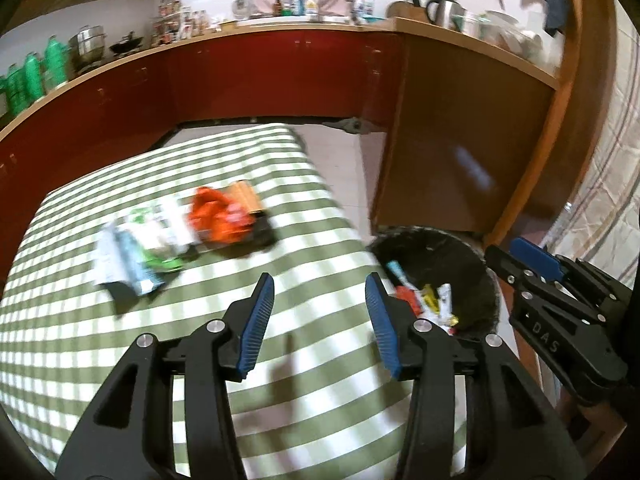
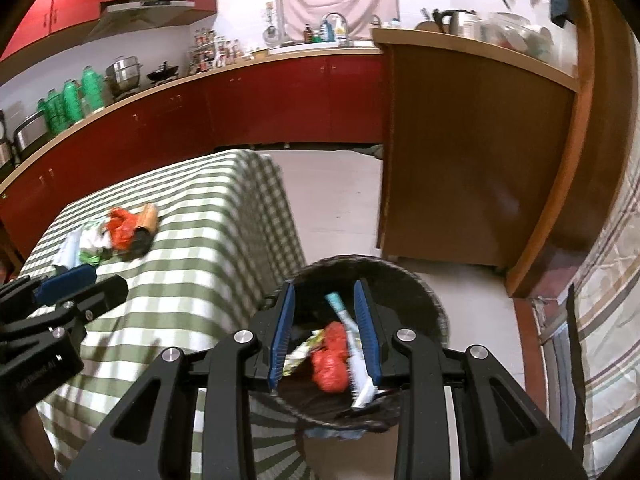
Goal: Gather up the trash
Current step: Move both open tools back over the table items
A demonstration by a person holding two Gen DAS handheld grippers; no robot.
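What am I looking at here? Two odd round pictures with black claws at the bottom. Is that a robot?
No robot: a person holds a gripping tool in each hand, each with a wide-angle camera looking along its fingers. One picture is from the left tool, open over the checked table. The other is from the right tool, open above a black bin on the floor. On the table lies a pile of wrappers and an orange bag. Some trash is already in the bin. Neither tool holds anything.

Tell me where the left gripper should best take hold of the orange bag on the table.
Probably the raised crumpled ridge on top of the orange bag, from above, using the open left gripper. Wrappers crowd its left side and a brown roll lies behind it.
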